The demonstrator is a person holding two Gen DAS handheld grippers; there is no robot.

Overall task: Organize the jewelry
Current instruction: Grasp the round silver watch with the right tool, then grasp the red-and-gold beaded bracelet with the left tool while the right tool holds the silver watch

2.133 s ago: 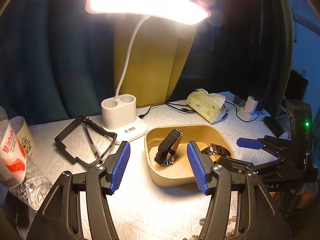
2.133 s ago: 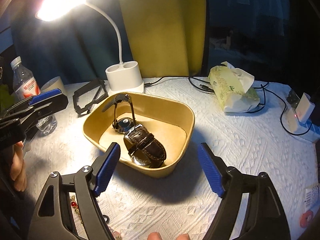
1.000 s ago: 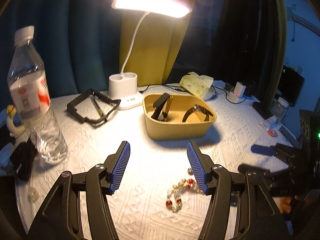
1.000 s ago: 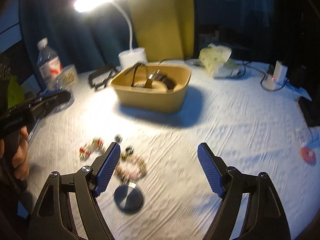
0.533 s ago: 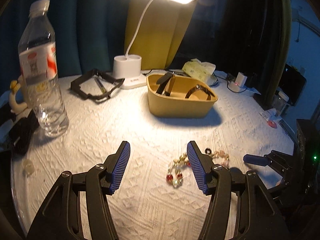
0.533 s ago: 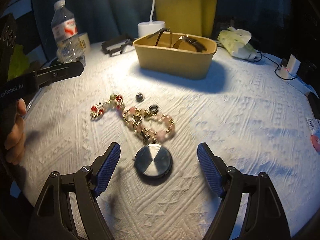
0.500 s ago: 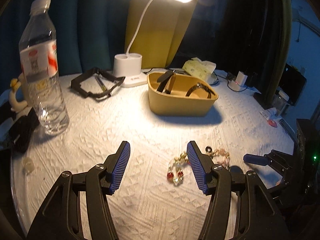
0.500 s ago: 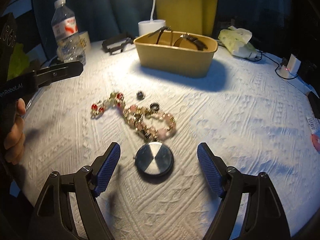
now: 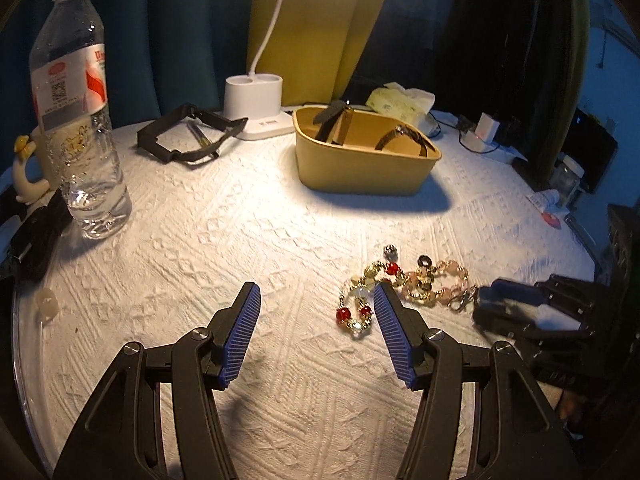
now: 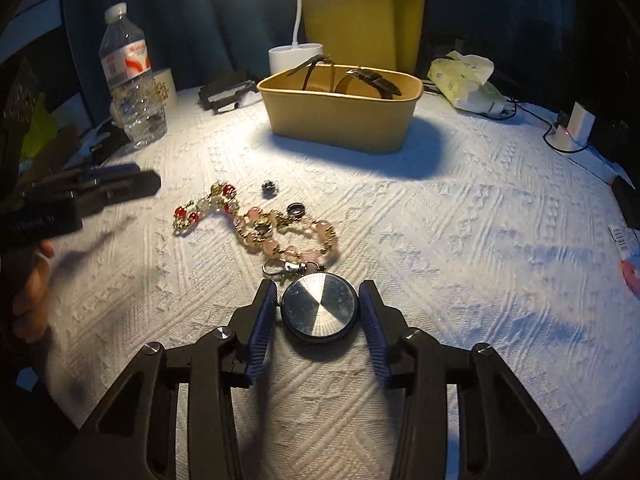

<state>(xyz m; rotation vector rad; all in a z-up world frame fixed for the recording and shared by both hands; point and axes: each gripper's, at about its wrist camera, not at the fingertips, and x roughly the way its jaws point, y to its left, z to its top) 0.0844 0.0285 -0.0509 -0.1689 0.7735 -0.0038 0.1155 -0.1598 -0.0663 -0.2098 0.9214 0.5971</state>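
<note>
A round silver pocket watch lies on the white cloth between the pads of my right gripper, whose jaws stand close on either side of it. Whether the pads touch it is not clear. A pink bead bracelet and a red-and-gold bead bracelet lie just beyond it, with two small rings. The tan tray holds two strap watches. My left gripper is open and empty, left of the red-and-gold bracelet. The tray also shows in the left wrist view.
A water bottle and a mug stand at the left. A white lamp base, a black frame, a tissue pack and a charger with cables sit at the back of the table.
Both grippers pulled back from the tray and came down toward the cloth. The right gripper's jaws have narrowed around the pocket watch. The left gripper stays open.
</note>
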